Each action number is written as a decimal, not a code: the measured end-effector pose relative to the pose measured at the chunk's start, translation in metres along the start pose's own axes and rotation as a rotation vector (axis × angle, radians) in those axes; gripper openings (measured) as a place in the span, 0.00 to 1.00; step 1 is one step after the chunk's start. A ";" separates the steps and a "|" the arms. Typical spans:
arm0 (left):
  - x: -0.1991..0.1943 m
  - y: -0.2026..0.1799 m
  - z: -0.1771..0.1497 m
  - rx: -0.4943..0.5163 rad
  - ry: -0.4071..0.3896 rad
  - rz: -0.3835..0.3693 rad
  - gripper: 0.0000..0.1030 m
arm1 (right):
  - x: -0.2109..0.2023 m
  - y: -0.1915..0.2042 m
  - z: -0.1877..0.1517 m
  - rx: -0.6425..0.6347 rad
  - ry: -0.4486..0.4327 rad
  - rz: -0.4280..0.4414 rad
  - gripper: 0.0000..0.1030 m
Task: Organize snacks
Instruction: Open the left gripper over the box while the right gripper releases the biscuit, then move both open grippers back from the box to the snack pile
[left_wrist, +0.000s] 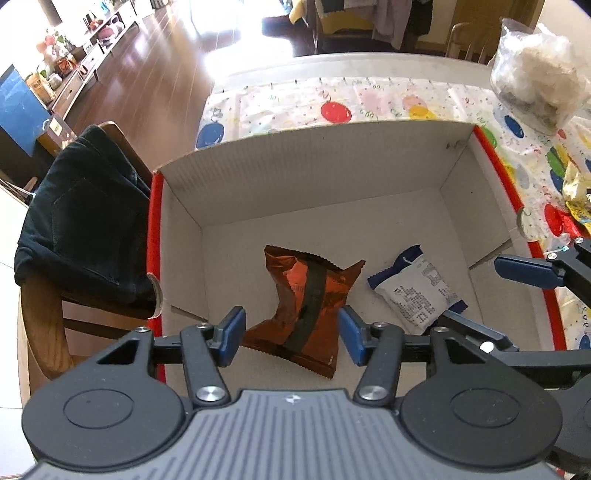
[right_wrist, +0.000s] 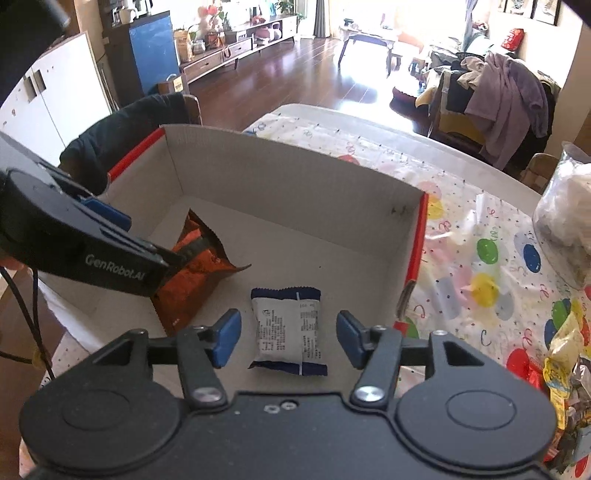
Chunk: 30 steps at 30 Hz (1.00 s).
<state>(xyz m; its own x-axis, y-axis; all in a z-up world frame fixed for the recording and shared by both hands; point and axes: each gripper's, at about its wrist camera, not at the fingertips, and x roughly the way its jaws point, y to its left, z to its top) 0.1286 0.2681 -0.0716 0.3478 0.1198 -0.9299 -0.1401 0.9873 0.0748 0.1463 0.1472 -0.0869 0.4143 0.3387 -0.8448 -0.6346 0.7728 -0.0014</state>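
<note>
A red-edged cardboard box (left_wrist: 314, 177) stands on the table; it also shows in the right wrist view (right_wrist: 295, 192). Inside lie an orange-brown snack packet (left_wrist: 310, 306) (right_wrist: 199, 266) and a white-and-blue snack packet (left_wrist: 417, 291) (right_wrist: 288, 328). My left gripper (left_wrist: 291, 338) is open and empty, hovering over the orange packet. My right gripper (right_wrist: 288, 339) is open and empty, hovering over the white-and-blue packet. Each gripper shows at the edge of the other's view.
More loose snack packets (right_wrist: 565, 373) lie on the balloon-print tablecloth (right_wrist: 480, 258) right of the box. A clear bag of white stuff (left_wrist: 539, 74) stands at the far right. A chair draped with dark clothing (left_wrist: 85, 221) stands left of the box.
</note>
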 end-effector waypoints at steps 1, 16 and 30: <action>-0.004 0.000 -0.001 -0.003 -0.011 -0.002 0.53 | -0.003 0.000 0.000 0.003 -0.006 0.001 0.57; -0.056 -0.015 -0.009 -0.010 -0.202 -0.026 0.53 | -0.065 -0.015 -0.007 0.041 -0.128 -0.017 0.69; -0.098 -0.067 -0.023 0.063 -0.384 -0.066 0.64 | -0.127 -0.055 -0.030 0.093 -0.247 -0.014 0.79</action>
<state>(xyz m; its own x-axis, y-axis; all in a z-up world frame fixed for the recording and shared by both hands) 0.0824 0.1880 0.0058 0.6773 0.0744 -0.7320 -0.0525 0.9972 0.0527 0.1095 0.0453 0.0047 0.5761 0.4396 -0.6891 -0.5699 0.8204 0.0468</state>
